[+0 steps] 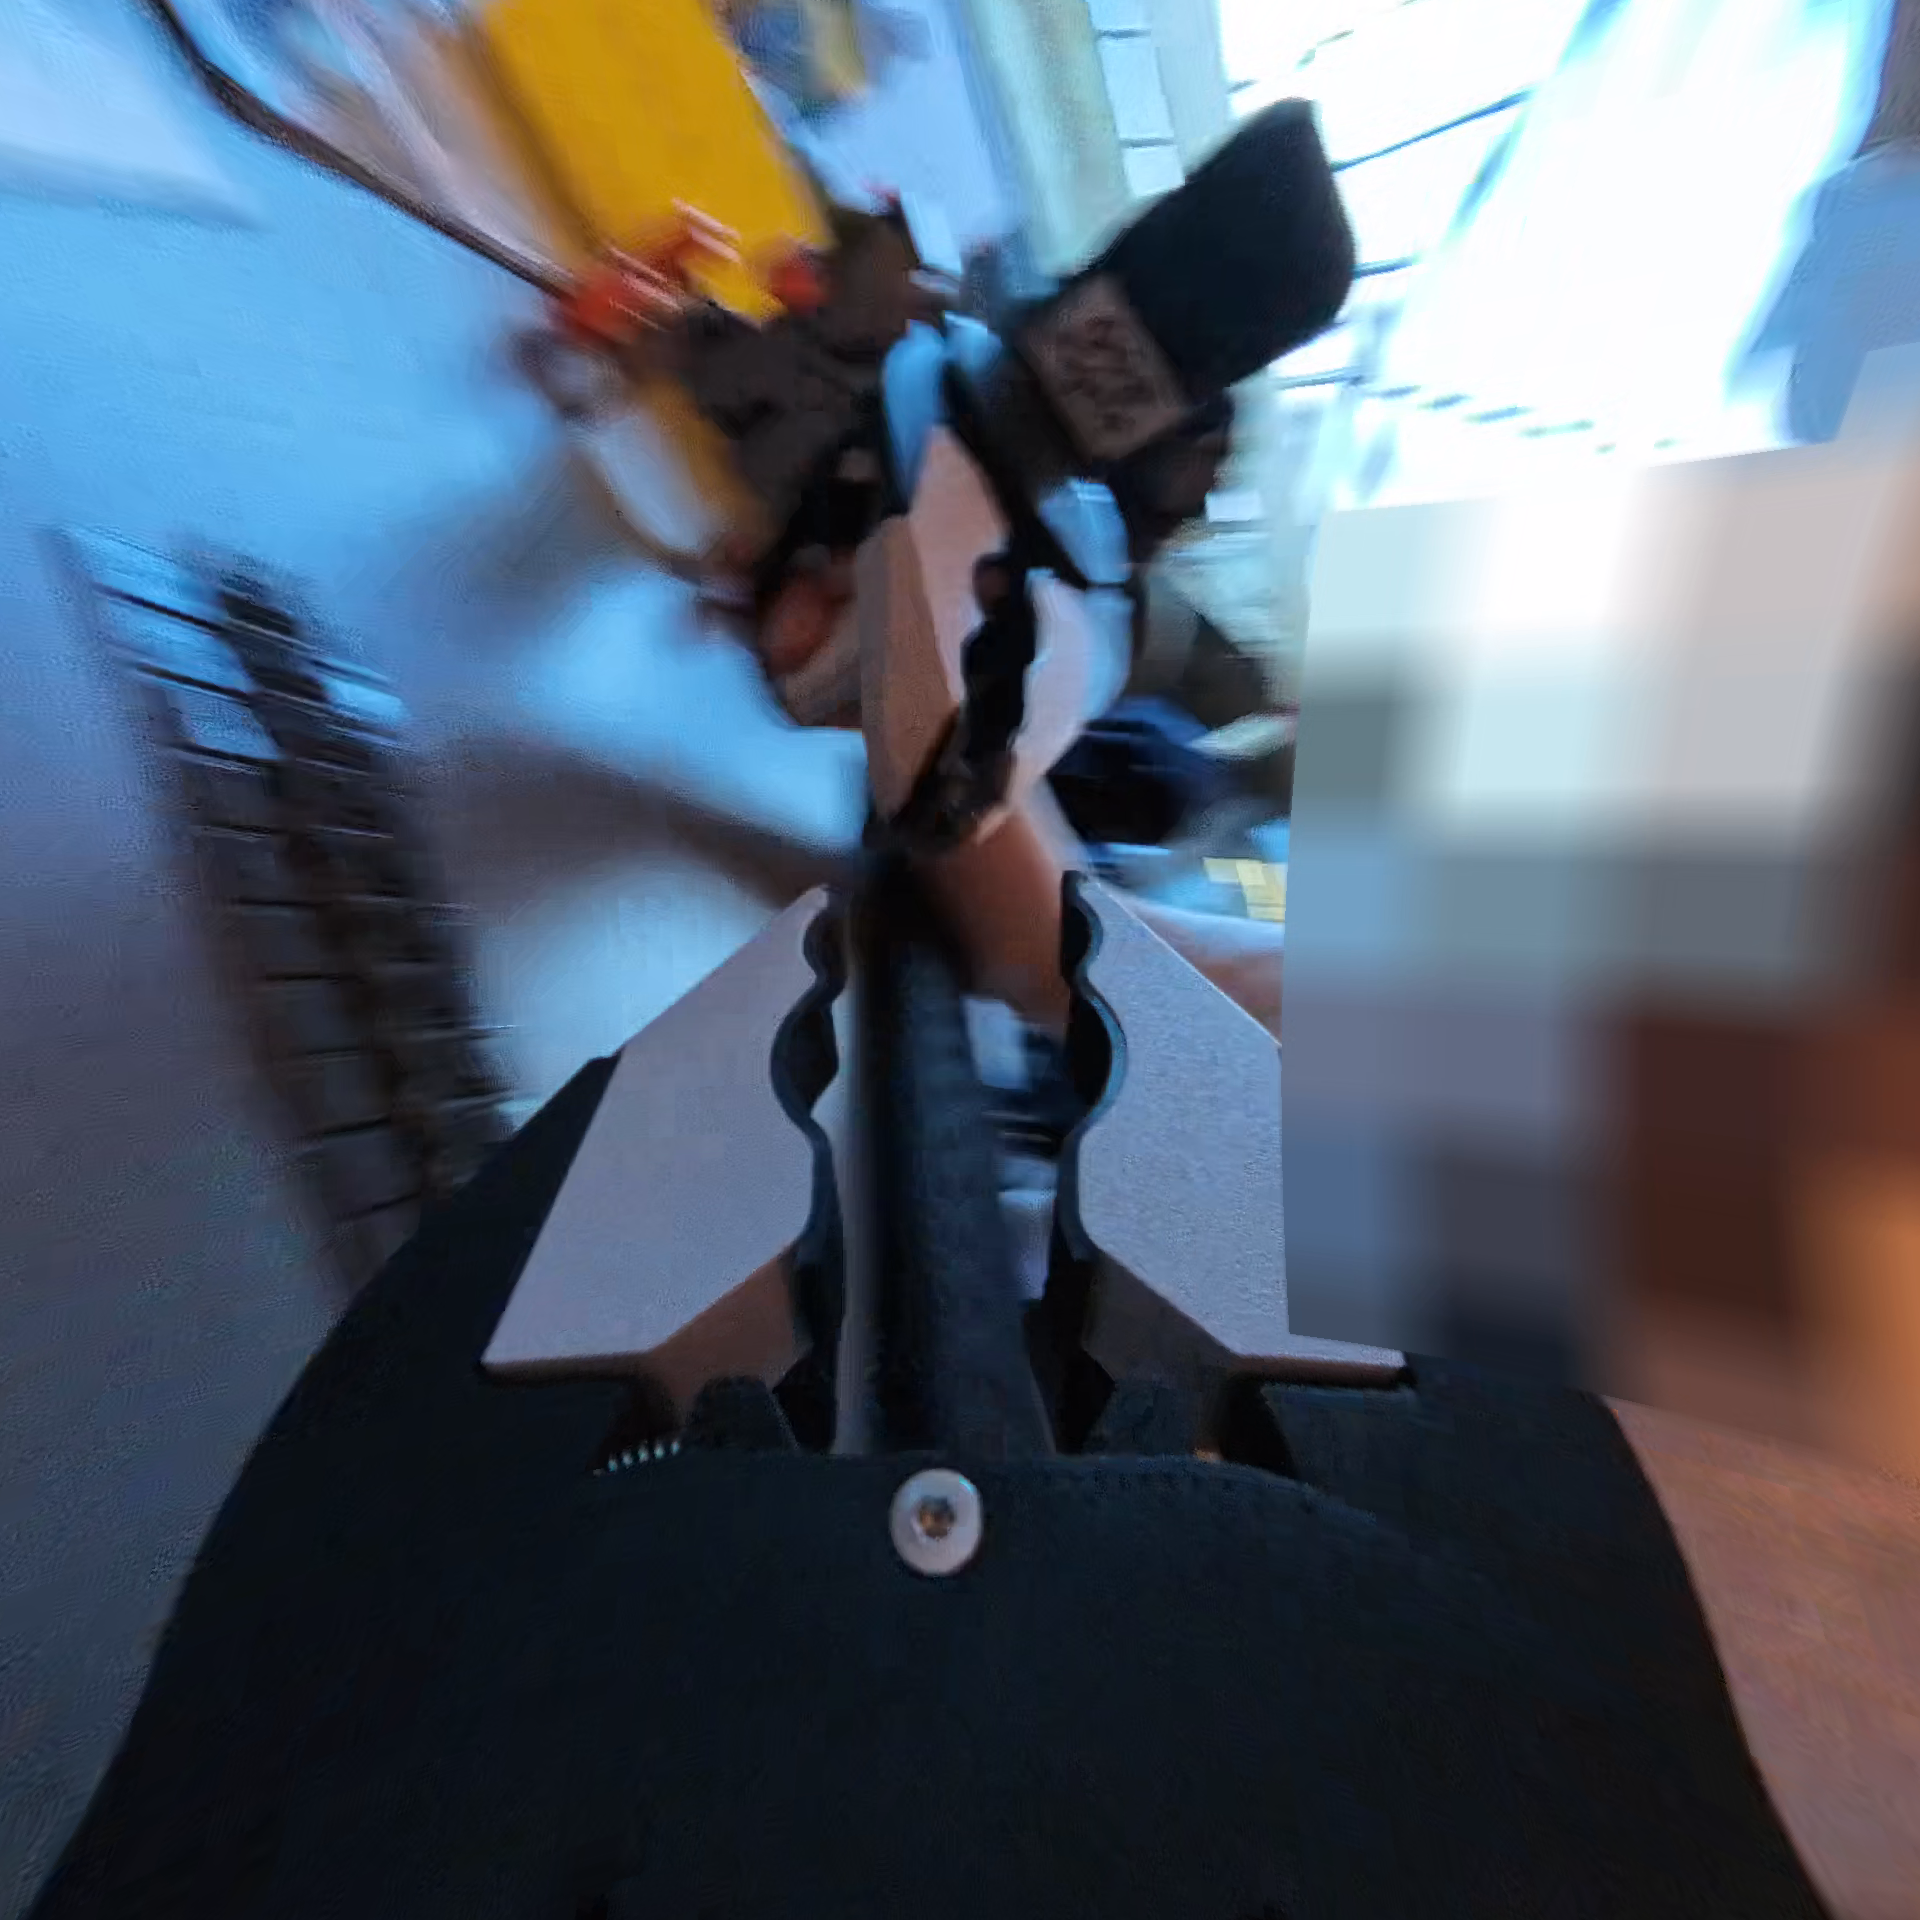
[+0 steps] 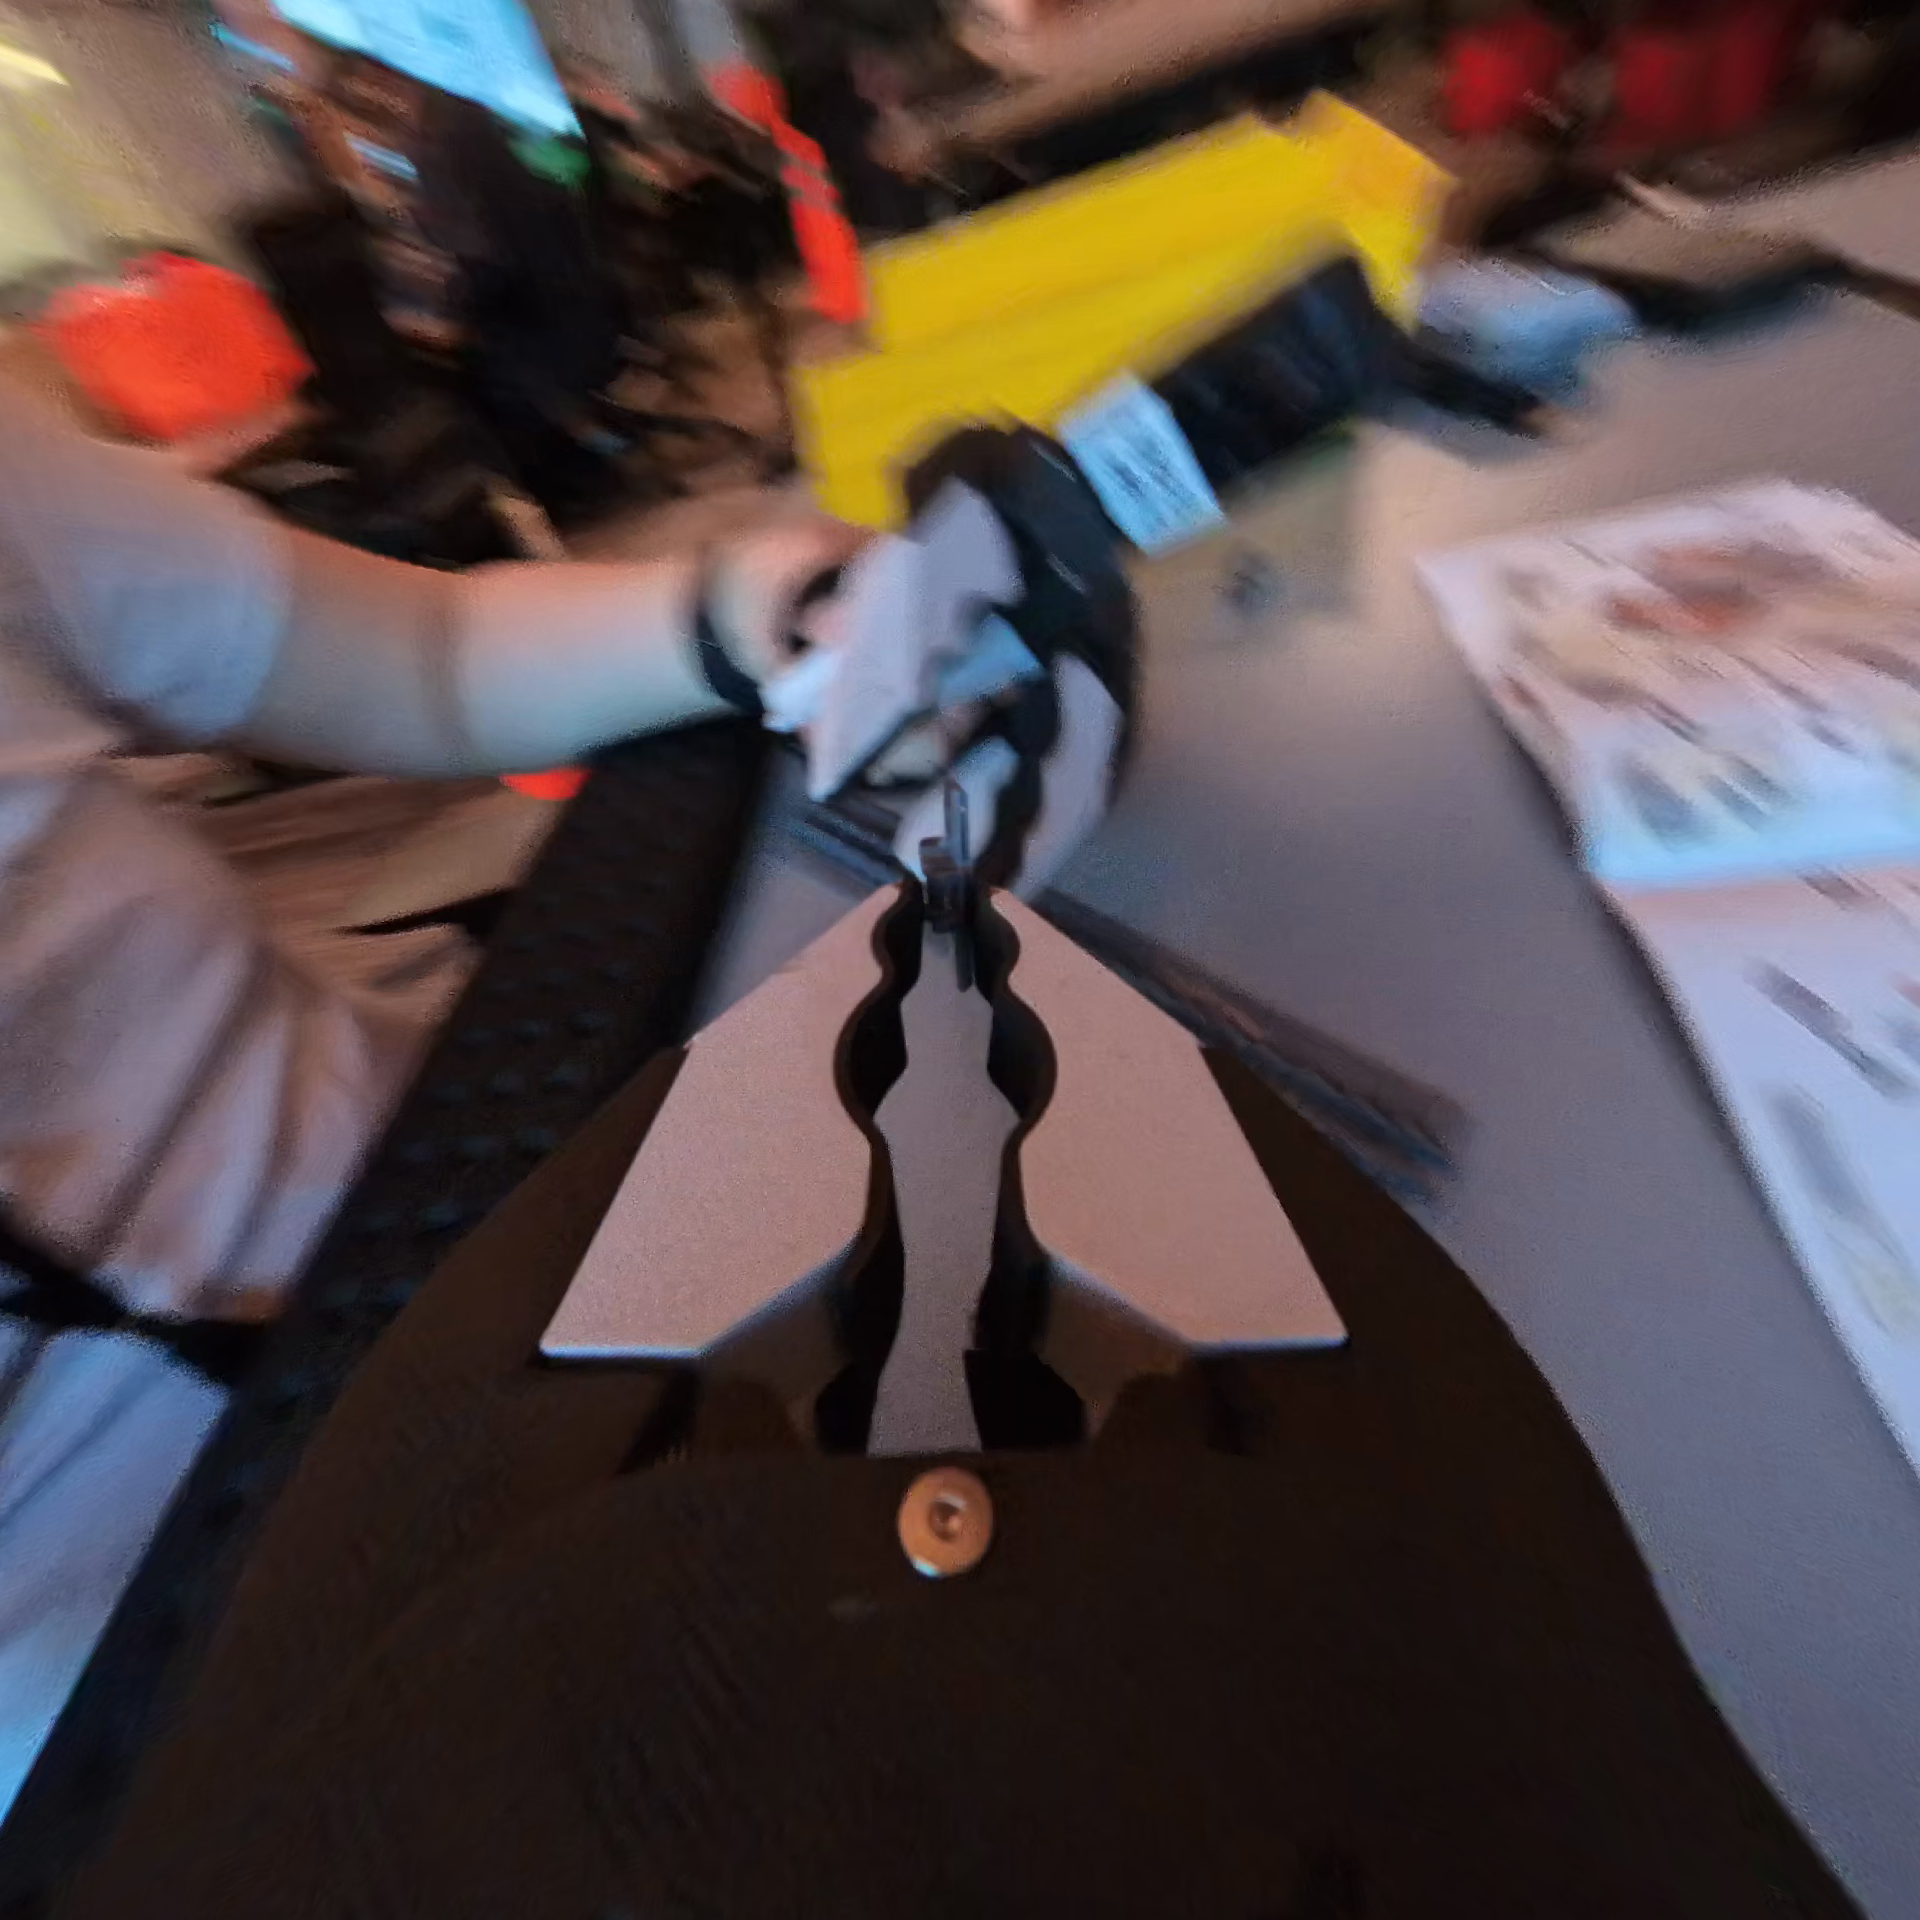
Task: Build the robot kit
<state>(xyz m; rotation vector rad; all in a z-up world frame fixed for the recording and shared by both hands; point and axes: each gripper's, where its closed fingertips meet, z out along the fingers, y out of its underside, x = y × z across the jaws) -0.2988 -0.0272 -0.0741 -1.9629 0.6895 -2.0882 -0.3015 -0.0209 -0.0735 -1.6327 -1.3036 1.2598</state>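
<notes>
Motion blur smears most of both views. In the left wrist view, a mosaic patch [image 1: 1600, 914] covers the right side, hiding whatever lies behind it. A dark strap-like thing [image 1: 925, 1174] runs between the left gripper [image 1: 945, 914]'s fingers; its near end is hidden under the gripper body. Whether the fingers press it cannot be told. The yellow object [image 1: 644, 135] far off is cut by the top edge. In the right wrist view, the printed sheets [image 2: 1704, 686] at right are unreadably blurred and run off the edge.

left gripper [image 1: 951, 914] fingers parted, right gripper [image 2: 948, 894] fingers nearly closed
</notes>
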